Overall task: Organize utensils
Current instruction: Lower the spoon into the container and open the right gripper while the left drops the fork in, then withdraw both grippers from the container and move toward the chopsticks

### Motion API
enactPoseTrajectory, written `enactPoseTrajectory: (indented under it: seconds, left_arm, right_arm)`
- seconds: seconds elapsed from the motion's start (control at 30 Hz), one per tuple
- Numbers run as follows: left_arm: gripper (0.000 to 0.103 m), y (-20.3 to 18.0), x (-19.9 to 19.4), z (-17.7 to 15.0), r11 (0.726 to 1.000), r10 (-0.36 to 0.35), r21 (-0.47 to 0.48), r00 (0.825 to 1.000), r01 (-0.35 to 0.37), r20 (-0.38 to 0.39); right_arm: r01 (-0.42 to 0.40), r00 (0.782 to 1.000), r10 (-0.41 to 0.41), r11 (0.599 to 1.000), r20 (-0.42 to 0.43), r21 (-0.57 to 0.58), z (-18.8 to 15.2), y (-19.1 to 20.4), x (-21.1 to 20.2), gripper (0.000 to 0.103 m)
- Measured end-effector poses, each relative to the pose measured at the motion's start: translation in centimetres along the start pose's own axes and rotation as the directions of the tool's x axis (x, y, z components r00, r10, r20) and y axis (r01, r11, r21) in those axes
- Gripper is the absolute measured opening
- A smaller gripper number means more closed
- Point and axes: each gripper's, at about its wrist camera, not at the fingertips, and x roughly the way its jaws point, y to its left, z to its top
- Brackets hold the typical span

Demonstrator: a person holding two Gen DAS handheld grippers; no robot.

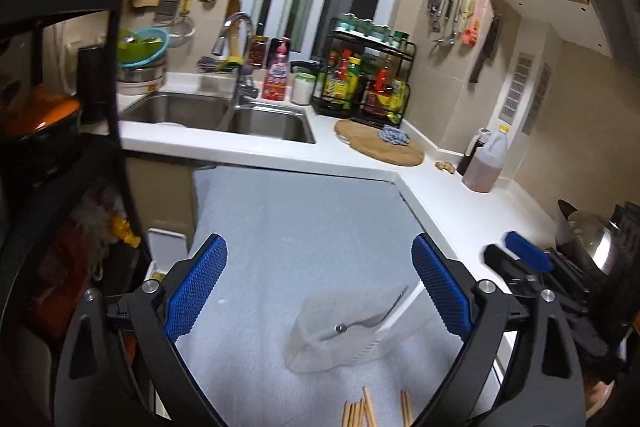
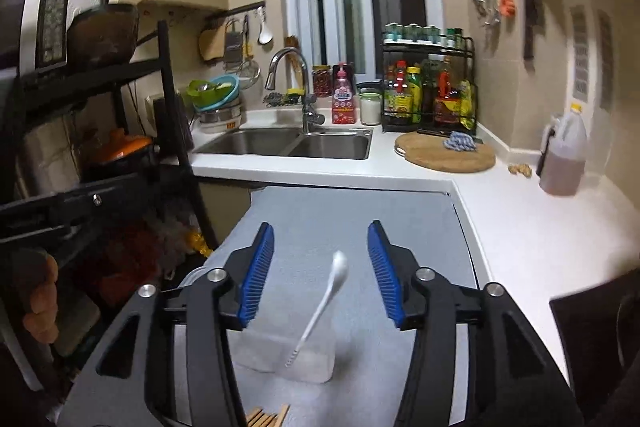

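Observation:
In the left wrist view my left gripper (image 1: 318, 287) stands wide open over a grey mat (image 1: 304, 227), with nothing between its blue pads (image 1: 196, 287). Just below it lies a translucent plastic container (image 1: 320, 347) with a metal utensil (image 1: 360, 323) across it. Wooden chopsticks (image 1: 368, 411) lie at the bottom edge. My right gripper (image 1: 528, 255) shows to the right. In the right wrist view the right gripper (image 2: 320, 275) is open. A white spoon (image 2: 324, 303) hangs slanted between its pads, touching neither, above the container (image 2: 284, 351). Chopsticks (image 2: 268, 417) peek in below.
A white L-shaped counter (image 2: 520, 235) wraps the mat, with a double sink (image 2: 288, 143), a round wooden board (image 2: 444, 155), a sauce rack (image 2: 428, 87) and an oil jug (image 2: 564, 155). A black shelf (image 2: 120, 107) stands left. A pot (image 1: 592, 239) sits right.

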Motion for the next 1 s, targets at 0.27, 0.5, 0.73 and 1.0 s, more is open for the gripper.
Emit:
enactPoseTrajectory:
  seconds: [0.27,0.5,0.73,1.0]
  left_arm:
    - [0.091,0.5,-4.9,-6.5,0.995,0.098,-0.006,0.994,-0.098,-0.039]
    - [0.091,-1.8,-10.2,-14.5,0.976,0.193,0.116,0.979,-0.184,-0.071]
    - [0.091,-2.2,-14.7,-19.4,0.970,0.213,0.140,0.973,-0.200,-0.085]
    - [0.091,-2.7,-18.4,-22.8,0.971,0.208,0.135,0.975,-0.196,-0.080]
  right_arm:
    - [0.068,0.998,-0.069,0.995,0.009,0.066,-6.2,1.9,-7.4,0.066]
    - [0.116,0.992,-0.114,0.992,-0.054,0.040,-13.3,5.2,-13.3,0.067]
    - [0.134,0.991,-0.135,0.990,-0.023,-0.045,-18.0,8.6,-19.4,0.068]
    - [0.129,0.991,-0.130,0.989,-0.016,-0.067,-20.8,10.3,-23.7,0.068]
